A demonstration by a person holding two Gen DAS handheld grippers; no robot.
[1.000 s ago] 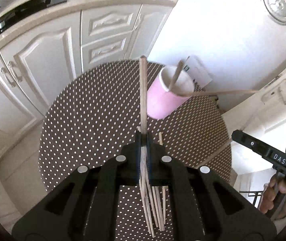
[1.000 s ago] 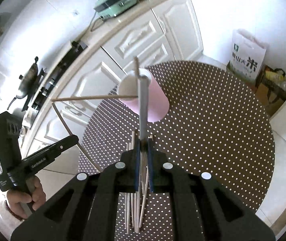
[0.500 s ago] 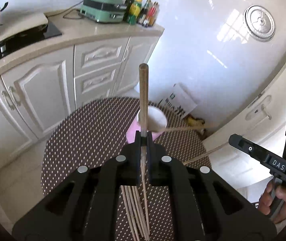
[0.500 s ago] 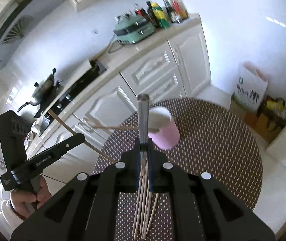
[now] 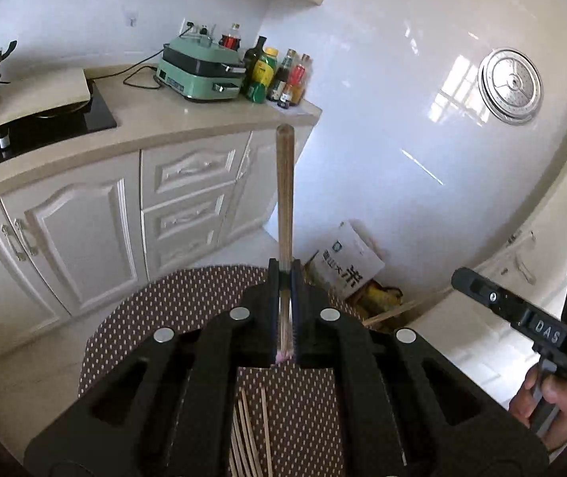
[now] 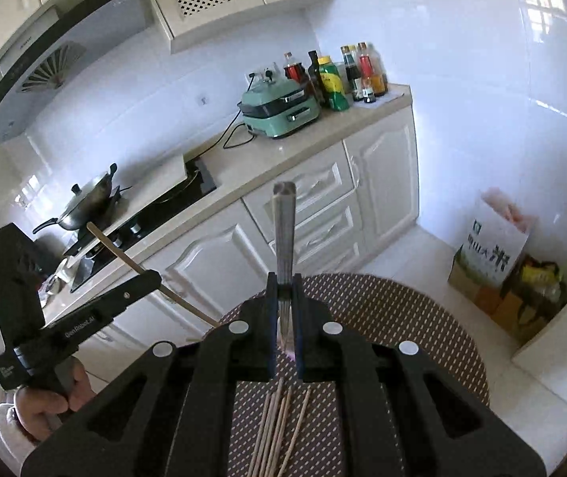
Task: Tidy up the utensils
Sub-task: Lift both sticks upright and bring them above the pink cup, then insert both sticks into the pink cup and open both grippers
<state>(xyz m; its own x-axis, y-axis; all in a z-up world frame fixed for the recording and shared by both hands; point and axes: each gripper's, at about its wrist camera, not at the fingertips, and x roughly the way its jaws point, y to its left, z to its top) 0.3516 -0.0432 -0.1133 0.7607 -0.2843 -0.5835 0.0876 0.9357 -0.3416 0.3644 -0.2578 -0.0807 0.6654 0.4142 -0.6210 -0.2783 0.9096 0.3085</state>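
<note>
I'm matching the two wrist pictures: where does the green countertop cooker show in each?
Left wrist view: the green cooker sits upper left of centre on the counter, left of the bottles.
Right wrist view: the green cooker is at upper centre, again left of the bottles.
Shared landmark: the rice bag on the floor.

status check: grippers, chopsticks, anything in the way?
Left hand-held gripper shut on a chopstick. Right hand-held gripper shut on a chopstick. Loose chopsticks lie on the dotted table. Nothing in the way.

Brown white-dotted tablecloth [image 6: 422, 318]
</note>
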